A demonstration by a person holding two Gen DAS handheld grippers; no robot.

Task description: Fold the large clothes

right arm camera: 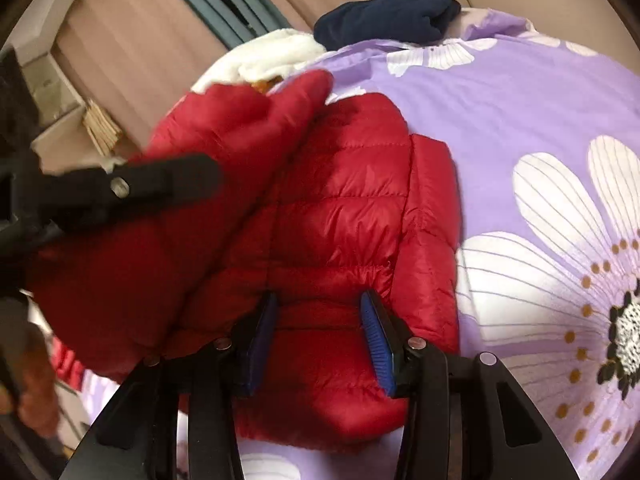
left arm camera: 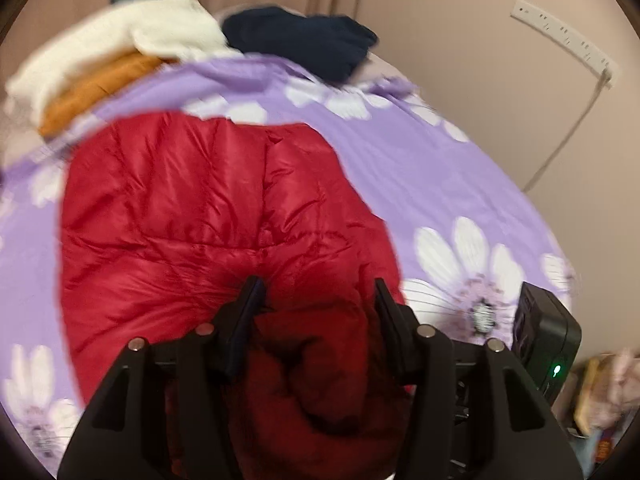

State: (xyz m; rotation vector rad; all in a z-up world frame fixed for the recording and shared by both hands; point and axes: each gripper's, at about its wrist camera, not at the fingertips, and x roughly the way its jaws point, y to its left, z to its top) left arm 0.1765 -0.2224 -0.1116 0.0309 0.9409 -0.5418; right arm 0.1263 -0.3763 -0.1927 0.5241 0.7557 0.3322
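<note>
A bunched fold of the red puffer jacket (left arm camera: pixel 192 208) is held in the left gripper (left arm camera: pixel 316 292). The jacket's hem on the bed (right arm camera: pixel 520 100) is clamped by the right gripper (right arm camera: pixel 318 308).

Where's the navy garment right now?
The navy garment lies at the bed's far edge by the wall, right of the white fleece, beyond the red jacket.

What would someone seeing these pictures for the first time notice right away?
The shiny red puffer jacket dominates, spread on the purple bedspread with big white daisies. A bunch of its fabric sits between the fingers of the left hand-held gripper, and the right hand-held gripper straddles its hem. At the bed's far end lie a white fleece, an orange garment and a navy garment.
</note>
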